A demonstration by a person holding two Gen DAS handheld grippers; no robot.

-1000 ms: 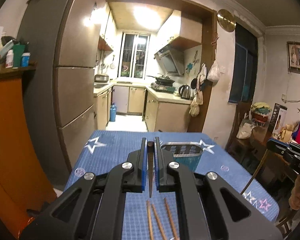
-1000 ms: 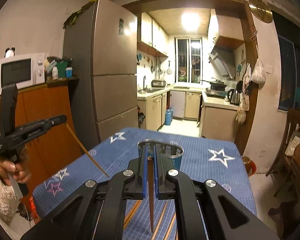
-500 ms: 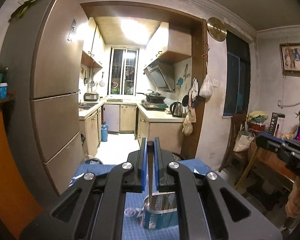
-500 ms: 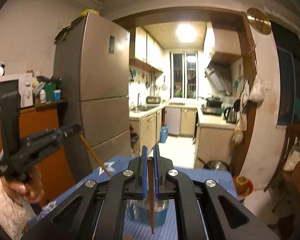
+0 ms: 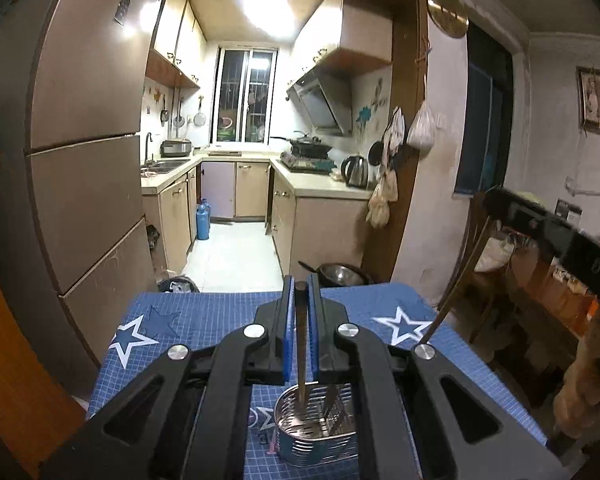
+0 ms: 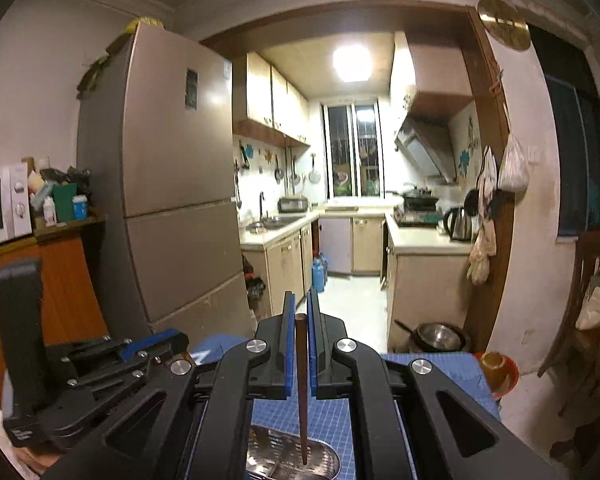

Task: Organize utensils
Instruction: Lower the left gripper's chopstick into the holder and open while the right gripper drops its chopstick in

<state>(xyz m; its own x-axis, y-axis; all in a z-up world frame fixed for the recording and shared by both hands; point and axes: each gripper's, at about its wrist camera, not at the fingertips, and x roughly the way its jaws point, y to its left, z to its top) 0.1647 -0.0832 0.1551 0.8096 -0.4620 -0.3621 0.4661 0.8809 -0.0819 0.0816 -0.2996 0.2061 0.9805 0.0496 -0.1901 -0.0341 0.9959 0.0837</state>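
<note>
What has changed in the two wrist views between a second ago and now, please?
Both grippers have carried their sticks forward over the blue star-patterned tablecloth to the perforated steel utensil holder. The left gripper now hangs its dark chopstick over the holder; the right gripper does likewise with its brown wooden chopstick. Both stay clamped; nothing released.

The utensil holder (image 6: 292,458) is getting cut off by the bottom edge in the right wrist view, gripper arms hiding its sides. The right gripper (image 5: 496,200) is smearing with blur at far right. Chopstick (image 5: 301,344) tip contact with the holder is staying unclear.
</note>
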